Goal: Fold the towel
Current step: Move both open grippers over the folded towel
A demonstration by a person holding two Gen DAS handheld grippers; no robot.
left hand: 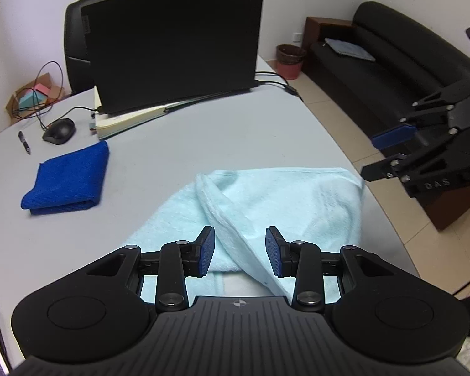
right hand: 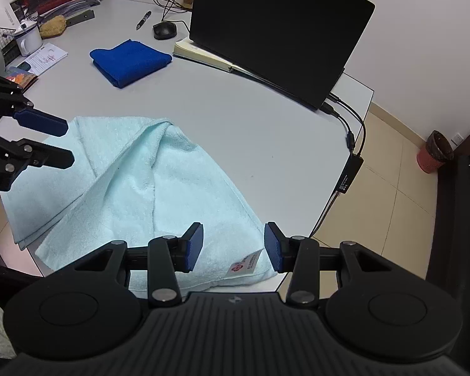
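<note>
So, going left to right on the grey desk [right hand: 235, 119]: there's a white mug [right hand: 31, 39] and some papers [right hand: 47, 56] at the far left, then a pen [right hand: 143, 19] and a black mouse [right hand: 164, 30], with a folded dark blue cloth [right hand: 131, 61] lying flat just in front of them. Next along, the left gripper [left hand: 239, 252] hovers over the near edge of the light blue towel [left hand: 266, 200], jaws apart and nothing pinched between them. That towel lies rumpled at the desk's near edge, one flap thrown diagonally across itself. Behind it stands an open black laptop [left hand: 175, 47] resting on a notebook [left hand: 128, 119]. Over on the right, the right gripper [right hand: 233, 246] sits above the towel's corner with the sewn label [right hand: 246, 264], jaws also spread wide and gripping nothing. Past the desk there's a black sofa [left hand: 376, 62].
</note>
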